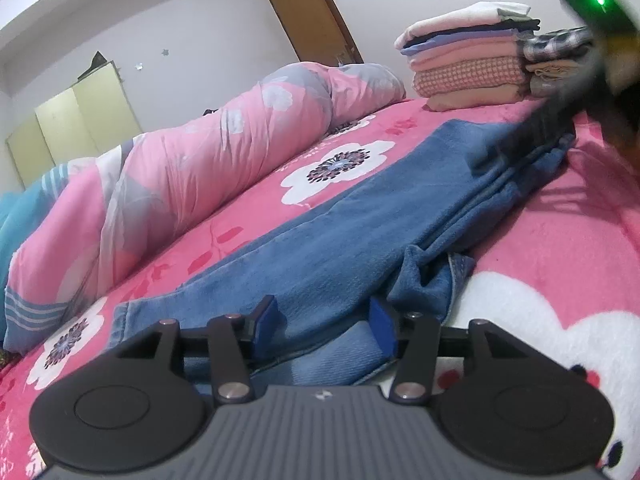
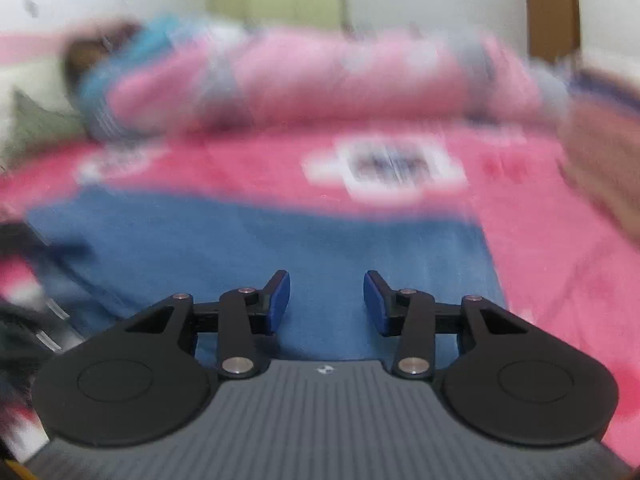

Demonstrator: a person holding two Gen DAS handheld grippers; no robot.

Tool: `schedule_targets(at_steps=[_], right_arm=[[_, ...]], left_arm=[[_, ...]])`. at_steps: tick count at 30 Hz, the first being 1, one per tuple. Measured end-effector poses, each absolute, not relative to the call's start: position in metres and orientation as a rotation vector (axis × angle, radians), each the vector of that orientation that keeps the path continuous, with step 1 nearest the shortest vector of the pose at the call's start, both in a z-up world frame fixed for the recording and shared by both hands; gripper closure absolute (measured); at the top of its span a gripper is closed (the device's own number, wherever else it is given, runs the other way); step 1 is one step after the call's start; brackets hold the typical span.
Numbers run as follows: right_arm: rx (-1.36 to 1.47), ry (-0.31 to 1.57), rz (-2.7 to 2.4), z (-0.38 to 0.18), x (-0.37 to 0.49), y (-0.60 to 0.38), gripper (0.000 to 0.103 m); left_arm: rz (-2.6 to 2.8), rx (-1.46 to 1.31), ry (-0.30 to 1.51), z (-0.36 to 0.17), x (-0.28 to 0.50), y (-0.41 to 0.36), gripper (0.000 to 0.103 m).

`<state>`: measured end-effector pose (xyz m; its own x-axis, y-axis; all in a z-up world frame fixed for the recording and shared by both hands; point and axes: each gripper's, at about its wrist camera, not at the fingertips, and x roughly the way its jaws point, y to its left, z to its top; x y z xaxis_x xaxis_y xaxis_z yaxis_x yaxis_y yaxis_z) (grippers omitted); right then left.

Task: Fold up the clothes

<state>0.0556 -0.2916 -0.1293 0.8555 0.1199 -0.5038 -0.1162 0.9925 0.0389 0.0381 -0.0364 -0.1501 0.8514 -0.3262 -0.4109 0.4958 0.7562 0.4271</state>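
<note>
A pair of blue jeans (image 1: pixel 360 220) lies stretched out on the pink flowered blanket (image 1: pixel 560 264), folded lengthwise. My left gripper (image 1: pixel 326 326) is open, its blue pads on either side of the jeans' near end, low over the fabric. The right gripper shows as a dark blur at the far end of the jeans (image 1: pixel 568 96). In the right wrist view, which is motion-blurred, my right gripper (image 2: pixel 326 300) is open and empty over the jeans (image 2: pixel 260 248).
A rolled pink quilt (image 1: pixel 200 160) lies along the left side of the bed. Two stacks of folded clothes (image 1: pixel 468 68) stand at the far end. A wooden door (image 1: pixel 312 12) and a pale wardrobe (image 1: pixel 72 120) are behind.
</note>
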Motion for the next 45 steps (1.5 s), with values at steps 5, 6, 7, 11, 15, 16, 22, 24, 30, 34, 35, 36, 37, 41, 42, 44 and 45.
schedule_targets(at_steps=[5, 6, 7, 11, 15, 16, 22, 24, 30, 34, 35, 36, 37, 41, 42, 44, 45], right_arm=[[-0.007, 0.483, 0.119, -0.142, 0.049, -0.291, 0.062], [-0.006, 0.478, 0.121, -0.144, 0.048, -0.292, 0.062], [-0.004, 0.472, 0.122, -0.145, 0.047, -0.292, 0.062], [0.01, 0.471, 0.127, -0.144, 0.044, -0.296, 0.062], [0.011, 0.468, 0.127, -0.142, 0.048, -0.294, 0.062], [0.01, 0.467, 0.126, -0.142, 0.048, -0.294, 0.062], [0.008, 0.461, 0.124, -0.143, 0.047, -0.293, 0.062], [0.01, 0.461, 0.125, -0.143, 0.047, -0.293, 0.062], [0.007, 0.456, 0.119, -0.143, 0.047, -0.292, 0.062], [0.006, 0.453, 0.117, -0.144, 0.046, -0.291, 0.061], [0.005, 0.452, 0.117, -0.144, 0.046, -0.291, 0.061], [0.005, 0.451, 0.116, -0.144, 0.046, -0.291, 0.061], [0.005, 0.451, 0.116, -0.144, 0.046, -0.291, 0.061], [0.004, 0.448, 0.113, -0.144, 0.045, -0.29, 0.061], [0.003, 0.447, 0.113, -0.144, 0.045, -0.29, 0.061], [0.003, 0.446, 0.112, -0.145, 0.045, -0.29, 0.061], [0.003, 0.446, 0.111, -0.145, 0.045, -0.289, 0.061]], left_arm=[[-0.459, 0.522, 0.293, -0.13, 0.027, -0.033, 0.051], [-0.454, 0.519, 0.293, -0.129, 0.03, -0.033, 0.05], [-0.449, 0.516, 0.294, -0.127, 0.033, -0.033, 0.05], [-0.428, 0.502, 0.295, -0.121, 0.045, -0.035, 0.046], [-0.408, 0.489, 0.297, -0.115, 0.057, -0.037, 0.039], [-0.404, 0.472, 0.312, -0.116, 0.061, -0.035, 0.037], [-0.381, 0.319, 0.454, -0.137, 0.085, -0.011, 0.019], [-0.385, 0.302, 0.458, -0.139, 0.086, -0.008, 0.018], [-0.395, 0.284, 0.463, -0.138, 0.087, -0.004, 0.016], [-0.398, 0.277, 0.459, -0.138, 0.087, -0.004, 0.016], [-0.398, 0.276, 0.458, -0.138, 0.086, -0.004, 0.015], [-0.398, 0.276, 0.457, -0.139, 0.086, -0.004, 0.015], [-0.398, 0.275, 0.456, -0.139, 0.086, -0.004, 0.015], [-0.396, 0.276, 0.454, -0.139, 0.085, -0.005, 0.015], [-0.395, 0.276, 0.453, -0.139, 0.085, -0.005, 0.015], [-0.394, 0.277, 0.452, -0.139, 0.085, -0.005, 0.015], [-0.394, 0.277, 0.451, -0.139, 0.085, -0.005, 0.015]])
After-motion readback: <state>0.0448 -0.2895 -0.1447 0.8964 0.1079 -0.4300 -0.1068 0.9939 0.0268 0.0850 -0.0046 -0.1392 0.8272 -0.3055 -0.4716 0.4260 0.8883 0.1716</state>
